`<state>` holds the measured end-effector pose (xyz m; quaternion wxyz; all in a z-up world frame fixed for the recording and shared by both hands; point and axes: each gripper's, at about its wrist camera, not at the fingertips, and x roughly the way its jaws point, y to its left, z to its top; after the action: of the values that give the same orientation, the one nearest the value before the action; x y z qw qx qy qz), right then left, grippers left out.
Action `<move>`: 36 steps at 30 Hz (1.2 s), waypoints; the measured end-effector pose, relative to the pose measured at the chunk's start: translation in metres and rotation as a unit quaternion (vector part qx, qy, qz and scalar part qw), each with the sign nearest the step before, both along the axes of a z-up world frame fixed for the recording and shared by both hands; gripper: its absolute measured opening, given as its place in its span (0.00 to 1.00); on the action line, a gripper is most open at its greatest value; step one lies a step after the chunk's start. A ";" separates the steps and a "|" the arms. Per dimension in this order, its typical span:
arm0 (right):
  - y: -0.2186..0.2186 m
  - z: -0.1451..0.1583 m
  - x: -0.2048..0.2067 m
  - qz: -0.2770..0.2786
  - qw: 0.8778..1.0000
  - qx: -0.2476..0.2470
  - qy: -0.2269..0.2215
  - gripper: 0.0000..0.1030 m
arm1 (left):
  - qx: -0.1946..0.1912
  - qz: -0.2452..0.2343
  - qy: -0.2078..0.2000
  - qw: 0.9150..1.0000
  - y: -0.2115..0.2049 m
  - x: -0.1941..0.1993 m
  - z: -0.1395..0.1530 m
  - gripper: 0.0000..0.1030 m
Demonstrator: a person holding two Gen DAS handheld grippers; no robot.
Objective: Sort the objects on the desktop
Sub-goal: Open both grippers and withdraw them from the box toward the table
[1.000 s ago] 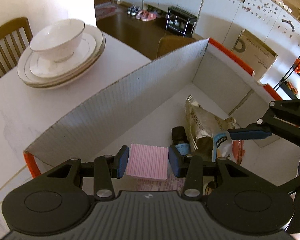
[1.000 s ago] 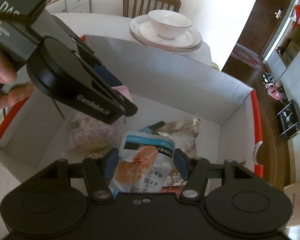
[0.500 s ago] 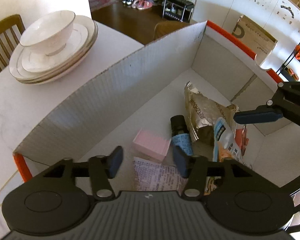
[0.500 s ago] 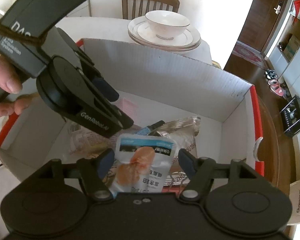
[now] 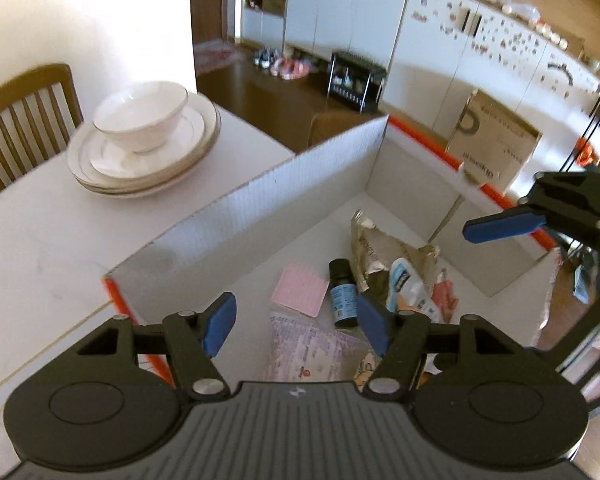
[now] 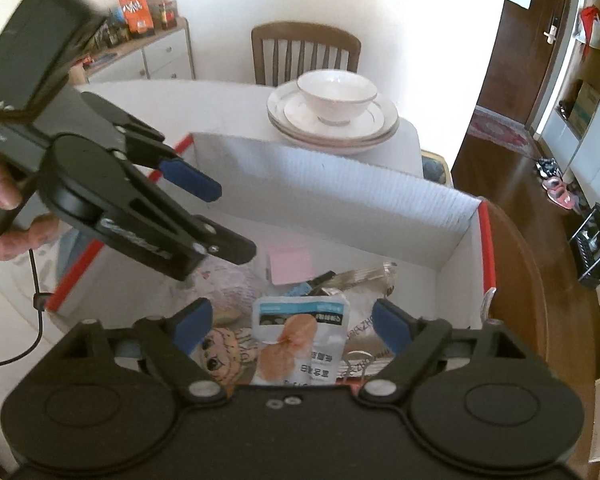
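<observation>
A white cardboard box (image 5: 284,184) with orange-red edges stands on the table and holds the sorted things. Inside lie a pink pad (image 5: 300,289), a small dark bottle with a blue label (image 5: 342,298), a silver foil bag (image 5: 376,248) and a white-blue snack pouch (image 6: 300,340). My left gripper (image 5: 296,322) is open and empty above the box's near end. My right gripper (image 6: 290,322) is open and empty above the snack pouch. The pink pad also shows in the right wrist view (image 6: 290,264).
A bowl on stacked plates (image 5: 144,144) stands on the white table (image 5: 40,248) beyond the box. A wooden chair (image 6: 305,53) stands behind the table. A cartoon-printed packet (image 6: 224,348) and a pale printed bag (image 5: 312,354) lie in the box.
My left gripper let go of the pink pad, which now lies in the box, then opened and lifted. My right gripper released the snack pouch, opened wider and drew back upward.
</observation>
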<state>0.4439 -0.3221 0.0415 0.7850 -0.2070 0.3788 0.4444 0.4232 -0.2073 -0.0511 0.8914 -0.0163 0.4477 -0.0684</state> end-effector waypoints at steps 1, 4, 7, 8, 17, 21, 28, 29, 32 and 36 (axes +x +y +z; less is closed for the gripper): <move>-0.002 0.002 -0.001 -0.002 1.000 0.003 0.004 0.89 | -0.004 0.003 -0.008 1.000 0.001 -0.005 0.004 0.64; -0.005 0.006 -0.006 -0.007 1.000 0.013 0.011 0.89 | -0.014 0.015 -0.025 0.999 0.007 -0.022 0.015 0.68; -0.009 0.011 -0.013 -0.013 1.000 0.021 0.012 0.94 | -0.024 0.024 -0.045 0.998 0.014 -0.041 0.025 0.72; -0.010 0.013 -0.016 -0.017 0.999 0.026 0.013 0.95 | -0.025 0.026 -0.049 0.998 0.015 -0.046 0.027 0.72; 0.004 0.028 -0.053 -0.032 0.998 0.050 0.008 0.98 | -0.041 0.039 -0.091 0.994 0.042 -0.106 0.040 0.76; 0.019 0.034 -0.075 -0.031 0.998 0.051 -0.002 0.98 | -0.052 0.041 -0.099 0.993 0.055 -0.131 0.038 0.80; 0.051 0.035 -0.106 -0.045 0.997 0.055 -0.001 0.98 | -0.069 0.041 -0.094 0.992 0.092 -0.175 0.028 0.83; 0.056 0.035 -0.110 -0.045 0.997 0.055 -0.001 0.98 | -0.068 0.042 -0.097 0.992 0.099 -0.182 0.027 0.84; 0.074 0.035 -0.119 -0.045 0.998 0.054 0.000 0.98 | -0.055 0.048 -0.102 0.992 0.117 -0.203 0.025 0.89; 0.103 0.030 -0.131 -0.044 0.998 0.052 0.007 0.98 | -0.046 0.069 -0.108 0.991 0.146 -0.228 0.020 1.00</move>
<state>0.3125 -0.2188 0.0719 0.8109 -0.1461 0.3695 0.4296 0.1948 -0.0610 -0.0308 0.9354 -0.0803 0.3431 -0.0283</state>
